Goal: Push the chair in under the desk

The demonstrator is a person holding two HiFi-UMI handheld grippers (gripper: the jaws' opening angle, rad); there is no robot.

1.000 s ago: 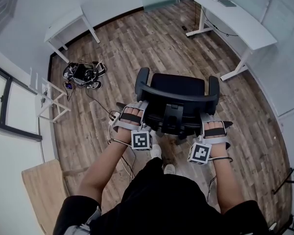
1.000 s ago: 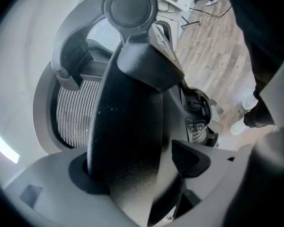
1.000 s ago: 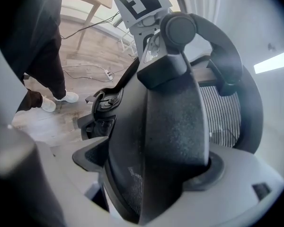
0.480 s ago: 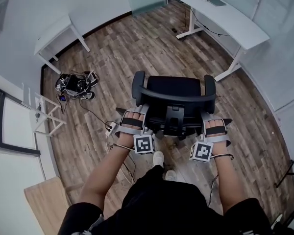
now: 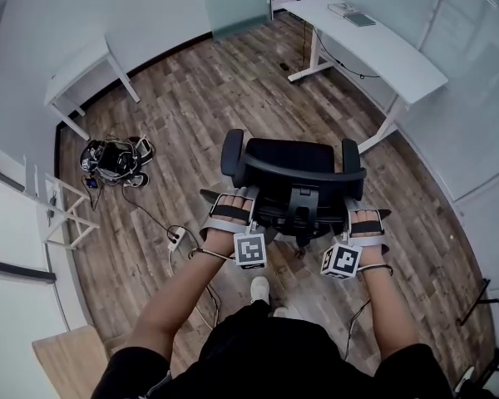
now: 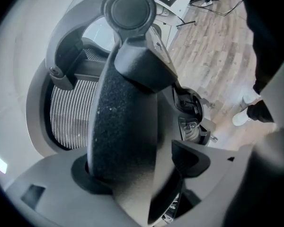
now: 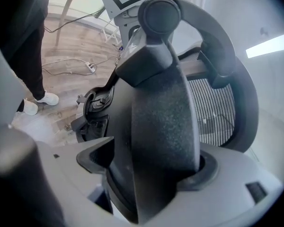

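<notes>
Across the wood floor, a white desk (image 5: 374,44) is seen at far right, and the black chair (image 5: 293,158) is placed well apart from it, not yet tucked under. If one side were pushed harder, the seat could be swivelled and knocked against the desk leg (image 5: 381,130). The chair's back frame is clamped by the left gripper (image 5: 231,199) and by the right gripper (image 5: 362,214), whose wide-set jaws have just been closing onto it.
</notes>
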